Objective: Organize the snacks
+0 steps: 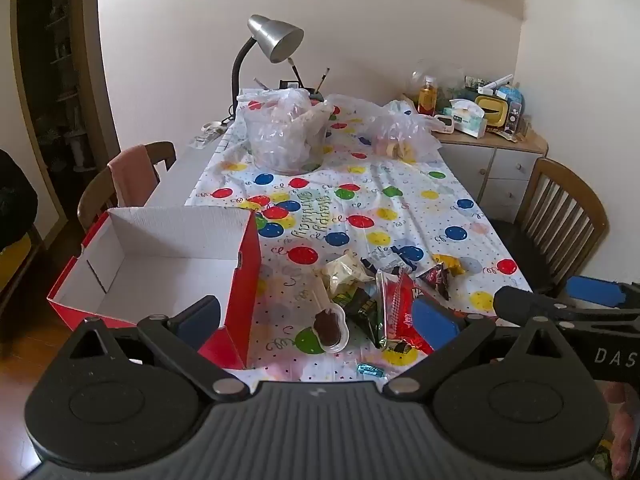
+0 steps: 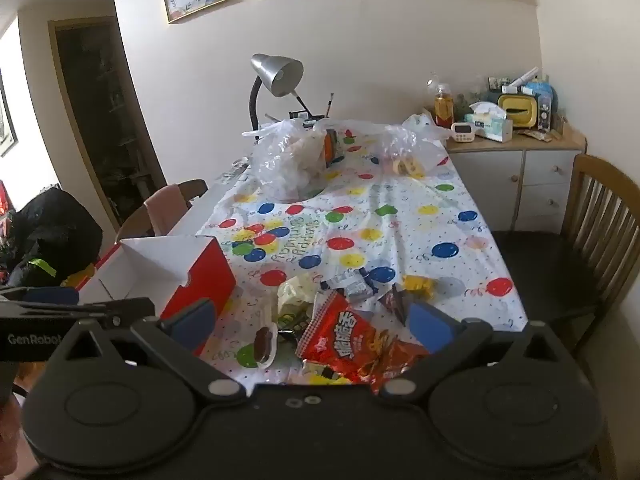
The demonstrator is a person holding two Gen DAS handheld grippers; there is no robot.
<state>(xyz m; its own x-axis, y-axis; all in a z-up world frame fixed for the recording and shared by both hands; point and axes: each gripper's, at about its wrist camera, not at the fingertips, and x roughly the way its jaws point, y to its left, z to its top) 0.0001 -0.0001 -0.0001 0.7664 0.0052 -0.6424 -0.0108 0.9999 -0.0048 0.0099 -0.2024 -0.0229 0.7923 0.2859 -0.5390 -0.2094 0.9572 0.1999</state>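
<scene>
My left gripper (image 1: 316,316): jaws spread as wide as they go, holding nothing; it hangs over the near edge of the table, between the box and the snack pile.
My right gripper (image 2: 310,320): also fully spread and empty, poised above the red chip bag.
Snacks: heaped at the near end of the balloon tablecloth (image 1: 400,184); the red chip bag (image 2: 352,340) on top, a cream packet (image 1: 344,272) behind it, dark green packets (image 1: 360,308) under it, a yellow one (image 1: 450,262) off to the right.
Red box (image 1: 240,280): open, white inside, empty, just left of the pile.
Risk, chip bag: I judge it slippery and puffy; a pinch on one corner could let it slide out or drag neighbours along.
Risk, chocolate tray (image 1: 332,326): shallow clear plastic at the left of the pile; a nudge from a finger could tip it.
Risk, small blue candy (image 1: 370,370): lies near the table edge; sweeping the pile could knock it off.
Risk, box wall: my left finger sits close to it; swinging left could shove the box.
Risk, cloth: thin and wrinkled; a low grab may catch it.
</scene>
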